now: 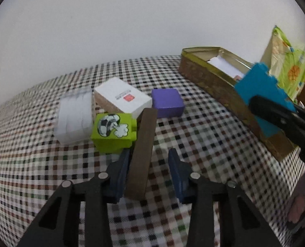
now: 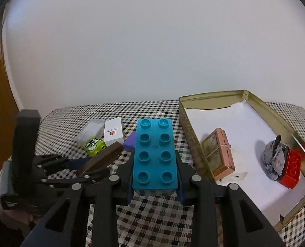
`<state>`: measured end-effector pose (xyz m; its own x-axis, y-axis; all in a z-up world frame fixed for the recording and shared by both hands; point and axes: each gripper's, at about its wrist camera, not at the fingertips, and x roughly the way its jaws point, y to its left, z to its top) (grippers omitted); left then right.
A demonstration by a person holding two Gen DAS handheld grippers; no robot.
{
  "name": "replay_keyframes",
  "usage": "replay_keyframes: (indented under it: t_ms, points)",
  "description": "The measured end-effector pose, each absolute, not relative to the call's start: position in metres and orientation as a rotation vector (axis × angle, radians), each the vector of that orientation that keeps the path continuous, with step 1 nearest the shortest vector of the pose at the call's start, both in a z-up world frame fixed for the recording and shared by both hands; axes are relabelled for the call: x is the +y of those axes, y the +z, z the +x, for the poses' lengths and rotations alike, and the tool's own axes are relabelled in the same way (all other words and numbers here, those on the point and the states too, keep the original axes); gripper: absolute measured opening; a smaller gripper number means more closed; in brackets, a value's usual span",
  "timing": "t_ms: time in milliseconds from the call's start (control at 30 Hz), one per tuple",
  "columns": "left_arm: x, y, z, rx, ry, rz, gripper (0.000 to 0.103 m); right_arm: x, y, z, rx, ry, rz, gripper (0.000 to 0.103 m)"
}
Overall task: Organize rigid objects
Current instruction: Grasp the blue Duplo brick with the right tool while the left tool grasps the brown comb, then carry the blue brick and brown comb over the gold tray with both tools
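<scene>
My left gripper [image 1: 148,156] is open, low over the checked cloth, with a long brown bar [image 1: 142,150] between its jaws. The left pad lies against the bar and a gap shows at the right pad. A green cube with a football print [image 1: 113,131], a white box with a red mark [image 1: 123,98], a purple block [image 1: 168,103] and a frosted white box [image 1: 74,119] lie just beyond. My right gripper [image 2: 155,164] is shut on a teal studded brick [image 2: 155,154], held above the cloth beside the open gold tin [image 2: 190,135].
The tin is lined with white paper and holds a copper-pink box [image 2: 220,152], a grey lump [image 2: 274,160] and a red brick [image 2: 291,168]. A green patterned bag [image 1: 290,65] stands behind the tin. A white wall closes the back, and a hand [image 1: 302,205] shows at the right edge.
</scene>
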<state>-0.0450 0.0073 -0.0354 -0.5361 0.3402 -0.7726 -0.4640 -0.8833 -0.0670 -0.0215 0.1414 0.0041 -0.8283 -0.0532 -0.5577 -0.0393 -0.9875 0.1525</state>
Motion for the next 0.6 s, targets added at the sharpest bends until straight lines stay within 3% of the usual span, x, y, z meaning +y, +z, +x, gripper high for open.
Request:
replay_keyframes:
  t_ms: [67, 167, 600]
  points:
    - [0.012, -0.036, -0.051, 0.177, 2.411, -1.171, 0.036, 0.144, 0.004, -0.023, -0.267, -2.985, 0.922, 0.034]
    - [0.021, -0.036, -0.05, 0.234, 2.452, -1.173, 0.013, 0.148, 0.005, -0.022, -0.28, -2.988, 0.92, 0.034]
    - [-0.023, -0.015, -0.026, -0.078, 2.574, -0.982, 0.013, 0.171, 0.021, -0.01, -0.333, -3.012, 0.823, 0.034]
